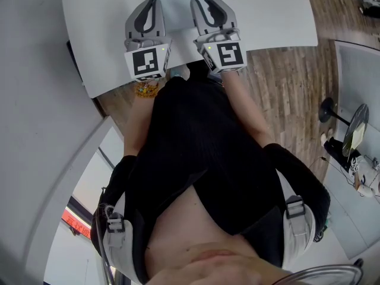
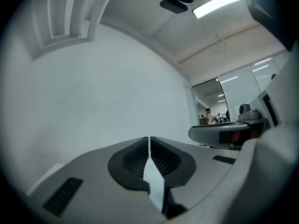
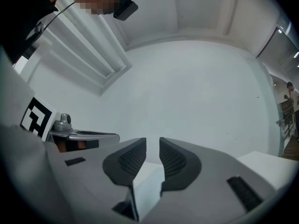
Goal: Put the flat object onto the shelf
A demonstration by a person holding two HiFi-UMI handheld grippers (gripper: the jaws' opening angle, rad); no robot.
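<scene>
Where plank floor (image 1: 285,82) shows, white table (image 1: 267,16), pale wall (image 2: 93,101)

We log the left gripper (image 1: 153,3) just left of the right gripper (image 1: 203,2), both above the tabletop (image 1: 101,34).

The left hand-held gripper (image 2: 149,141) pointed at a plain white wall (image 2: 103,92), its two grey jaws closed together. The dark ribbed pads (image 2: 135,158) met at the tips along a hairline seam. Below the pads a pale sliver (image 2: 153,178) showed in the narrow wedge between the jaws, but what it was could not be told. To the right, the right hand-held gripper (image 2: 196,133) showed side-on, just beside the left one. A bright ceiling light strip (image 2: 217,3) ran above. Far off, in a glazed opening, stood a person (image 2: 209,115).
</scene>
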